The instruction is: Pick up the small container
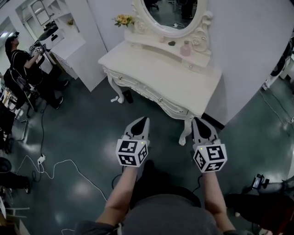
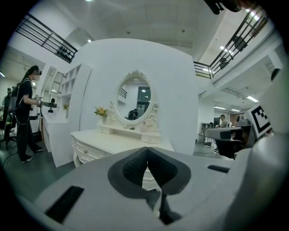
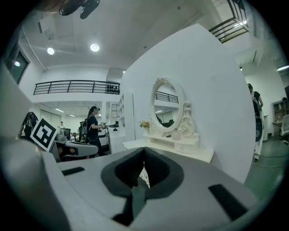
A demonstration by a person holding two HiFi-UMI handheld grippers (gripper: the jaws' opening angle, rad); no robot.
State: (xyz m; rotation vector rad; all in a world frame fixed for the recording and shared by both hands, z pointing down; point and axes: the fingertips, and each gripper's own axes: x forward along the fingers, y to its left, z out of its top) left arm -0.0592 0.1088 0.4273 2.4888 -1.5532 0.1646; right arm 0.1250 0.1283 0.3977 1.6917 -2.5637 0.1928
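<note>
A small pink container [image 1: 185, 48] stands on the raised shelf of a white dressing table [image 1: 156, 73], just below its oval mirror [image 1: 171, 11]. In the right gripper view the container [image 3: 176, 134] shows faintly on that shelf. Both grippers hover over the dark floor in front of the table, well short of it and pointing at it. My left gripper [image 1: 143, 120] has its pads together with nothing between them, which the left gripper view [image 2: 147, 149] also shows. My right gripper [image 1: 198, 121] is shut and empty too, its tips [image 3: 144, 150] touching.
A bunch of yellow flowers [image 1: 123, 19] and a small dark item [image 1: 171, 43] share the shelf. A person [image 1: 18, 59] stands at the left by a white shelf unit [image 1: 64, 39]. Cables [image 1: 55, 167] trail over the floor on the left; a dark device [image 1: 258, 181] lies at the right.
</note>
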